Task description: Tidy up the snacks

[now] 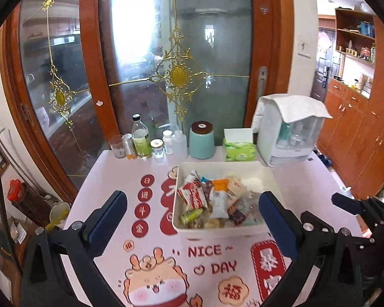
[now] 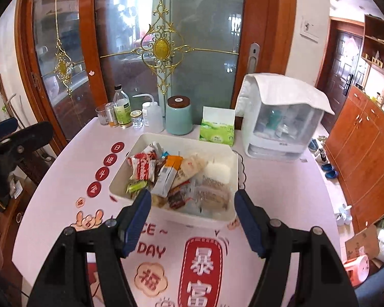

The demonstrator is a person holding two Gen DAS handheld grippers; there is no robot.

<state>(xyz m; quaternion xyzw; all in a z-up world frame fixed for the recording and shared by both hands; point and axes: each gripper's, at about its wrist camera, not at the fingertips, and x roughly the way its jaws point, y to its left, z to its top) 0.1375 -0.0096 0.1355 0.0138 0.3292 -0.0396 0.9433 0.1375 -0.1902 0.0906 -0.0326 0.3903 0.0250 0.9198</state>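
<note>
Two grippers, left gripper [image 1: 192, 220] and right gripper [image 2: 192, 217], jaws wide, one white bin [image 2: 146, 140] of snacks [image 2: 166, 176]

Right claw [image 2: 192, 199] gapes empty above the snack-filled bin [image 2: 120, 179].

Item count, table surface:
- White bin [image 2: 120, 179]: one, holding a pile of wrapped snacks [image 2: 166, 176]; exact number cannot be told.
- Teal canister [image 2: 179, 117]: one.
- Tissue pack [image 2: 217, 131]: one.
- White cabinet [image 2: 281, 128]: one.
- Grippers: two, left gripper [image 1: 192, 220] and right gripper [image 2: 192, 212].
</note>
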